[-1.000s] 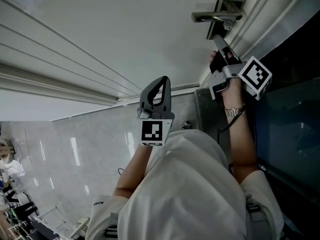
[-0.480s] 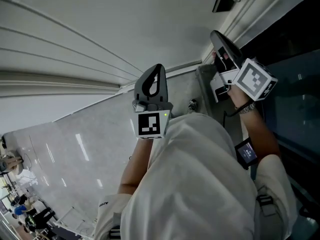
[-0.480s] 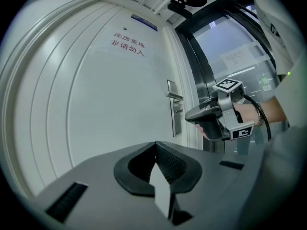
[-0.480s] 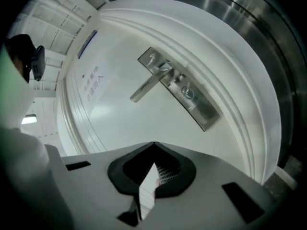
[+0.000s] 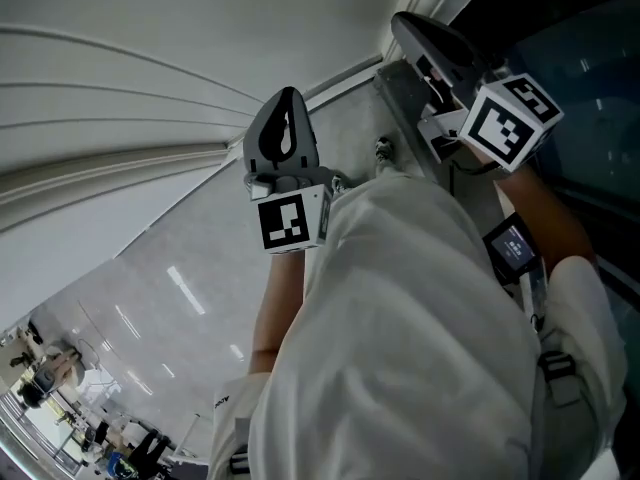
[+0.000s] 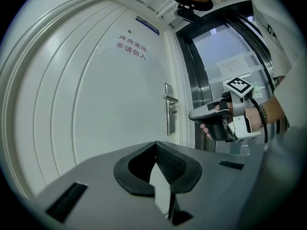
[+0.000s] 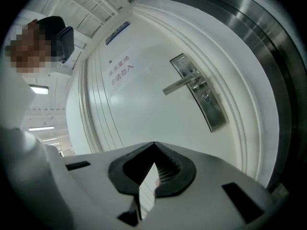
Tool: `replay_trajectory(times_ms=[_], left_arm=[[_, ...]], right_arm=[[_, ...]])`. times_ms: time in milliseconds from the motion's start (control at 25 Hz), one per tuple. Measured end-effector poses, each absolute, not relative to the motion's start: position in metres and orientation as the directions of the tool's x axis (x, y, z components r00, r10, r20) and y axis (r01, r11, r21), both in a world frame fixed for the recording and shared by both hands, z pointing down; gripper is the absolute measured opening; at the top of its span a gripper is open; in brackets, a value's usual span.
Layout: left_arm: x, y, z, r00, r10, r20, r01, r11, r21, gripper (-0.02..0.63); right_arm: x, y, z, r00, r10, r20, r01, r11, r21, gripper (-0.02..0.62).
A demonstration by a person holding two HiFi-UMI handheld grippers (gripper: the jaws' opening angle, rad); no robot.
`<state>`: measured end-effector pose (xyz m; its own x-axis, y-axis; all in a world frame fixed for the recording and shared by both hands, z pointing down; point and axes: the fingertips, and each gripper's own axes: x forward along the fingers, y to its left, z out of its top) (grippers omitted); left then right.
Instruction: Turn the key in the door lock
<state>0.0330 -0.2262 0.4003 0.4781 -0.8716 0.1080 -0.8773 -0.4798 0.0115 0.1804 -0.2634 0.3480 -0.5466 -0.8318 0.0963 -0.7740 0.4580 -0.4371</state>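
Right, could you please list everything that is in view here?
door: one, white, ahead of both grippers
door handle: one, silver, near the door's right edge
lock plate: one, silver, behind the handle
sign: one, red lettering, upper door
glass panel: one, steel-framed, right of the door
floor: one, pale and glossy, below
white top: one, on the person
left gripper: one, grey, shut, empty
right gripper: one, grey, right of the door; its jaws have just been closing, nothing between them
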Motion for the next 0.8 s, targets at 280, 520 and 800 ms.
replay_trajectory(times_ms=[280,520,800], left_arm=[[-0.005,-0.198,0.405,0.516,-0.849,0.11,-0.855,-0.518,0.02,0.008],[-0.003,-0.207,0.391,0.53,-0.843,0.094,-0.847,-0.531,0.021,0.008],[-0.009,-0.194,0.393,0.51,-0.855,0.098,-0.859,-0.511,0.009,0.009]], right_arm=[[0.147,-0.23,0.347,-0.509,-0.853,0.114,-0.815,0.435,-0.383,0.002],[0.151,-0.232,0.336,-0.486,-0.866,0.113,-0.825,0.413,-0.385,0.002],[0.144,-0.217,0.337,-0.491,-0.867,0.087,-0.827,0.433,-0.358,0.002]])
